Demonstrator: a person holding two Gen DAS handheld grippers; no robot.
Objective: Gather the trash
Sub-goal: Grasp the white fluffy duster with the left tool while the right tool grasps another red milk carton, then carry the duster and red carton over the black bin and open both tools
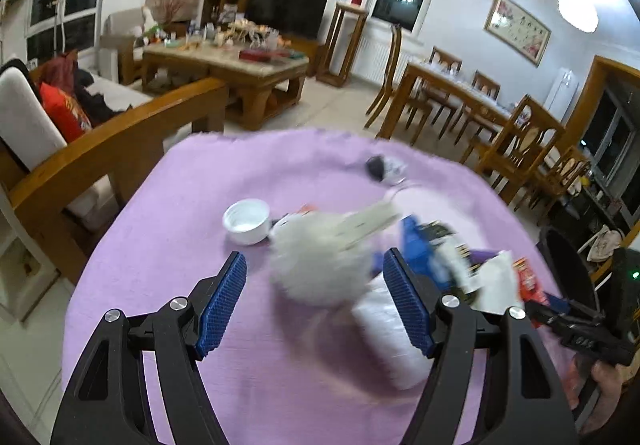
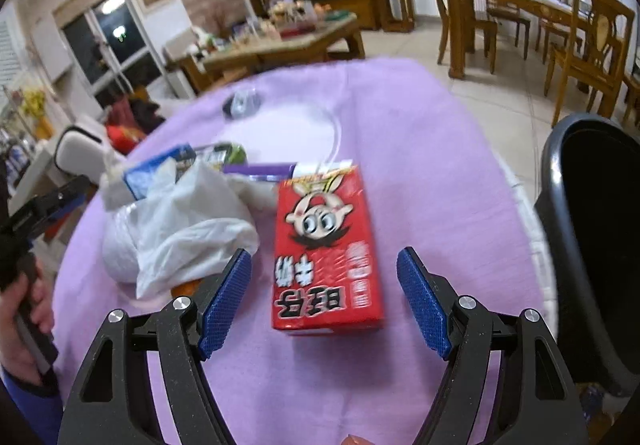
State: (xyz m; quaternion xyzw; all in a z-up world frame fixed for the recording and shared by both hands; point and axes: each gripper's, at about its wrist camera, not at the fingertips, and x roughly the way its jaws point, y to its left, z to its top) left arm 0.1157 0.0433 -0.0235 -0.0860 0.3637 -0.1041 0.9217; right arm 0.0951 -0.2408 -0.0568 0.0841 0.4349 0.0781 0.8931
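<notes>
Both grippers hang over the round table under its purple cloth (image 2: 420, 165), each tilted downward. Nearest of all, the right gripper (image 2: 324, 301) has its blue pads spread wide, and a red drink carton (image 2: 326, 249) with a cartoon face lies flat on the cloth between them; neither pad touches it. Just left of the carton sits a crumpled white plastic bag (image 2: 188, 217), with a blue box (image 2: 156, 169) and a purple wrapper (image 2: 260, 168) behind it. Farther back a small dark scrap (image 2: 242, 103) lies apart from the heap. A black bin (image 2: 592, 245) stands at the table's right edge.

From the other side, the left gripper (image 1: 314, 297) is spread as well, gripping nothing. A blurred white fluffy wad (image 1: 320, 257) lies between and just beyond its pads, beside a white roll-like thing (image 1: 386, 329) by the right pad. A white bottle cap (image 1: 247, 221) sits open side up, to the wad's left. Past the table stand a wooden sofa (image 1: 120, 141), a cluttered coffee table (image 1: 240, 65) and dining chairs (image 1: 516, 141).
</notes>
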